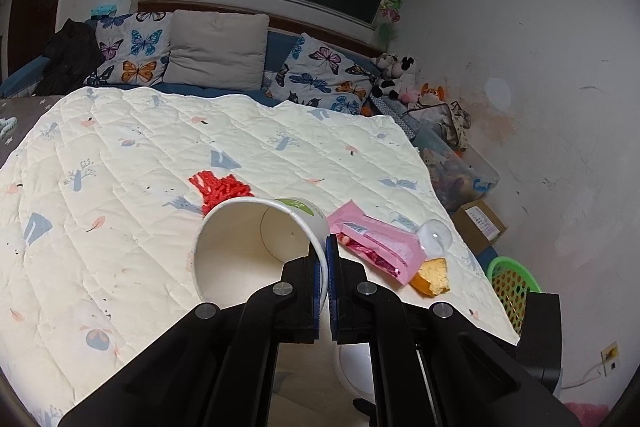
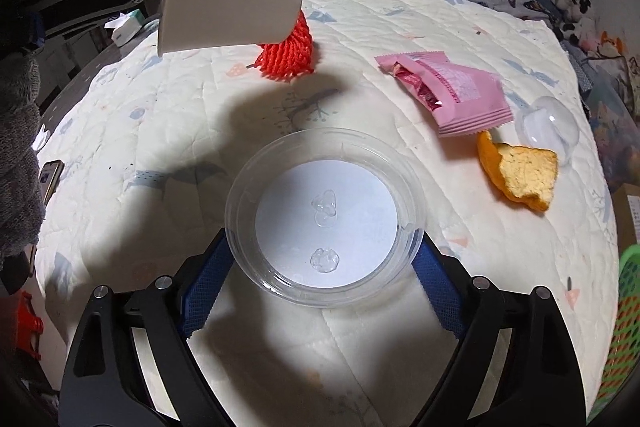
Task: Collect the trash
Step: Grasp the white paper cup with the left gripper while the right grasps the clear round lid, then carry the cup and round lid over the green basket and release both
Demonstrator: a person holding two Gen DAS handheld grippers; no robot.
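My left gripper is shut on the rim of a white paper cup and holds it tilted above the quilt; the cup also shows in the right wrist view. My right gripper grips a clear round plastic container between its blue pads. On the quilt lie a red foam fruit net, a pink snack wrapper, an orange peel and a clear plastic dome.
The white quilt covers a bed with butterfly pillows at the head. A green mesh basket stands on the floor at the right, next to a cardboard box and a storage bin. A phone lies at the left.
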